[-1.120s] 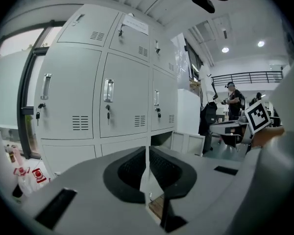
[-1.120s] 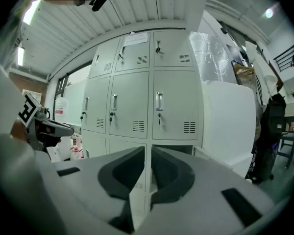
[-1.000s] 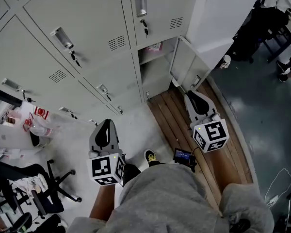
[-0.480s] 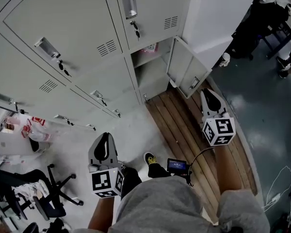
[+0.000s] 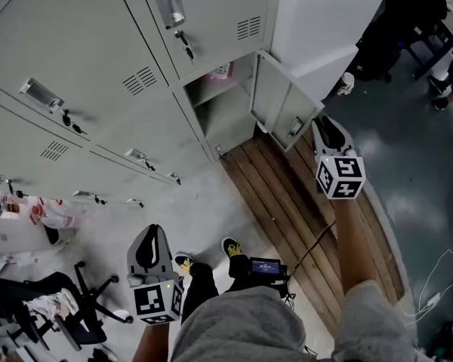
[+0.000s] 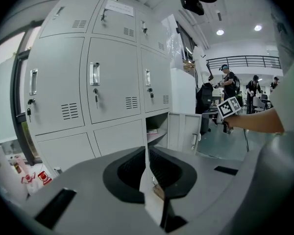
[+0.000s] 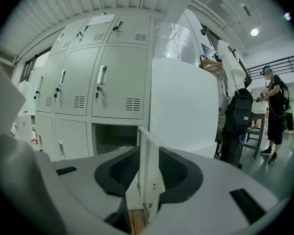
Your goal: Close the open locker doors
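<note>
While the view is tilting further down the locker bank [image 5: 98,51], the right claw [image 5: 322,125] is arriving at the open locker door [image 5: 281,108]. A second ago it was hanging over the wooden floor strip [image 5: 287,202], clear of the door. Now its tips are sitting just beside the door's outer face, near the free edge.

Its jaws have just been opening and are standing partly apart. In the right gripper view the door's thin free edge is lining up in the gap between them. Neither pad is showing as pressing on it, so this claw is holding nothing. Whether the edge is actually inside the gap or just ahead of it, I cannot tell.

The door itself is showing the same swing as before: standing out from the open compartment [image 5: 223,111] at the right end of the bank, not yet moving. Every other door in view is looking shut.

The left claw [image 5: 149,232] is hanging low by the person's leg, well apart from the lockers, jaws together and empty.

Judgement: the reach is ending and the closing push is not yet starting. The next move is calling for pressure on the outer face, toward the compartment. Jaws straddling the edge could be snagging as the door swings.
</note>
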Motion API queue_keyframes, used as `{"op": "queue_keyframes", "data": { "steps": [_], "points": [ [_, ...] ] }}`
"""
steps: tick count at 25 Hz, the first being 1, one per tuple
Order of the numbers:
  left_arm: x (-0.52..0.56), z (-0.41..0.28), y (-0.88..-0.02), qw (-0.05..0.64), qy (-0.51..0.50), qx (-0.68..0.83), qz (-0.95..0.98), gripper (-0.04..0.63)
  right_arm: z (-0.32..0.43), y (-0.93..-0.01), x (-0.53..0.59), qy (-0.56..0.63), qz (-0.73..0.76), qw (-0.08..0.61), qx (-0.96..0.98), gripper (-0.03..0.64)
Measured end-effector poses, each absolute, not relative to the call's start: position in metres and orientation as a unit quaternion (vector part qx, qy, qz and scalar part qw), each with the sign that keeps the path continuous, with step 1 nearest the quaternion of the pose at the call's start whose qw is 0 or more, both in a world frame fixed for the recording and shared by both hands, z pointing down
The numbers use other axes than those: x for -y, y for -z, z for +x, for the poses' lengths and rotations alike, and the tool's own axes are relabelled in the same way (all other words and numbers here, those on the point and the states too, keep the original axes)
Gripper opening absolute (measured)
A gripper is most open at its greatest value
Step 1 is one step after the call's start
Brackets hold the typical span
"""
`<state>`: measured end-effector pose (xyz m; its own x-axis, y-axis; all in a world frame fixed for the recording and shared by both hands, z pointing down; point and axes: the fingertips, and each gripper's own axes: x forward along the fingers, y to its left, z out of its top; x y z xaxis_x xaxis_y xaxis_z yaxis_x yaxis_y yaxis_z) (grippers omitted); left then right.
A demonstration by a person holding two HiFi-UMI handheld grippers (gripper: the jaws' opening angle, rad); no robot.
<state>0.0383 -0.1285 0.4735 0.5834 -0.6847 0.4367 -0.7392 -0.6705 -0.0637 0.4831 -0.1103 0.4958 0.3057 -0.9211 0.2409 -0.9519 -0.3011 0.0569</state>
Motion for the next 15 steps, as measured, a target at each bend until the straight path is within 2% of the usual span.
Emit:
{"op": "queue_keyframes", "data": {
  "steps": [5, 15],
  "points": [
    [0.129, 0.043, -0.475, 0.056, -0.237, 0.396, 0.885, 0.029, 0.52, -0.509, 0.12, -0.098, 0.817, 0.073, 0.564, 0.149],
    [0.141, 0.041, -0.474, 0.046, -0.242, 0.403, 0.881, 0.029, 0.519, -0.511, 0.131, -0.108, 0.807, 0.053, 0.578, 0.15]
  ]
}}
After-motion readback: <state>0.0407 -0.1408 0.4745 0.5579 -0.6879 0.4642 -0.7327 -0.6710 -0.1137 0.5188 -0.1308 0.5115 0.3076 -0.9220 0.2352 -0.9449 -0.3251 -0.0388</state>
